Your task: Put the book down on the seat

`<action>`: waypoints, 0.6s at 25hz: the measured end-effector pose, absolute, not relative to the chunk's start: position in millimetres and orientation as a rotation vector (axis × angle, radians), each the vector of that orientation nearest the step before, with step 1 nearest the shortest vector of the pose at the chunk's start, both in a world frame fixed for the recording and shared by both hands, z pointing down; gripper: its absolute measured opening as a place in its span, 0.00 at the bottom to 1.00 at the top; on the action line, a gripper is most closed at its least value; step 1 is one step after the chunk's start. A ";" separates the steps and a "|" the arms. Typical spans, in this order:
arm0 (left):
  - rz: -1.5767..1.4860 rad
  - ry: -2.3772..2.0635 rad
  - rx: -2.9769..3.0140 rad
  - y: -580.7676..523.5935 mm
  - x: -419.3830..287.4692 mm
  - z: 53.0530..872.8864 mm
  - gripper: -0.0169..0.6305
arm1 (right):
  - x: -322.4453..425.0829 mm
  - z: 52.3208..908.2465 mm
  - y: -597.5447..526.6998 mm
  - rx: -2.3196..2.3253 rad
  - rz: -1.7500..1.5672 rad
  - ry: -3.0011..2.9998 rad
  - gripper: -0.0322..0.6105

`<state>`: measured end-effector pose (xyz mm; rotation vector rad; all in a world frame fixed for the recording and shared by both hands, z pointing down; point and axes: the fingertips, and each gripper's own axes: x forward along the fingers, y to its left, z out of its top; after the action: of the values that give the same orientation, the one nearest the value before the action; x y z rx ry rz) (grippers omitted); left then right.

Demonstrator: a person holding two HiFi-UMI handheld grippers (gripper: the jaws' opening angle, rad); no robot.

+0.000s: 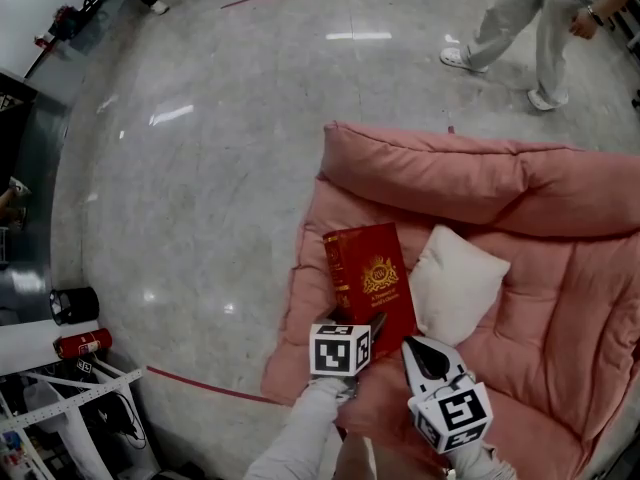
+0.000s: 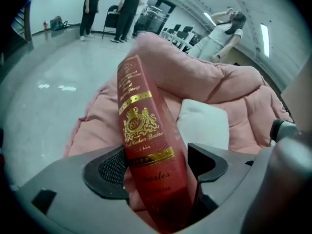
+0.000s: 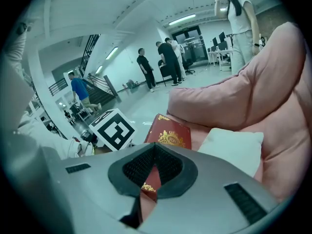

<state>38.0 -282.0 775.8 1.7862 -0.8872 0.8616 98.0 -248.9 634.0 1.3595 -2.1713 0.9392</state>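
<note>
A red book with gold print lies on the pink cushioned seat, close to its left edge and beside a white pillow. My left gripper sits at the book's near end. In the left gripper view the book stands spine-up between the jaws of that gripper. The jaws are spread wide, with a dark gap on the right side, so they do not squeeze it. My right gripper hovers just right of the left one, over the seat. Its jaws are shut and empty, and the book shows beyond them.
The seat's thick pink backrest rises behind the book. Grey polished floor lies to the left, with a red line near the seat's corner. A person walks at the top right. A red extinguisher and shelving clutter fill the bottom left.
</note>
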 end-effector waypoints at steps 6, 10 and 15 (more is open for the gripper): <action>0.854 -0.950 1.758 -277.3 5.9 761.4 0.61 | 84.0 621.2 -244.5 1.339 0.914 -2.203 0.06; 0.849 -0.970 1.757 -268.4 -5.5 748.4 0.61 | 77.2 611.2 -239.2 1.333 0.894 -2.219 0.06; 0.801 -0.988 1.771 -256.2 -11.3 725.2 0.61 | 69.0 600.7 -229.0 1.322 0.867 -2.231 0.06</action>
<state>-11.3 -256.2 725.2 1.7714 -0.9877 0.8005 69.0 -229.0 600.7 1.3217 -2.2308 0.8667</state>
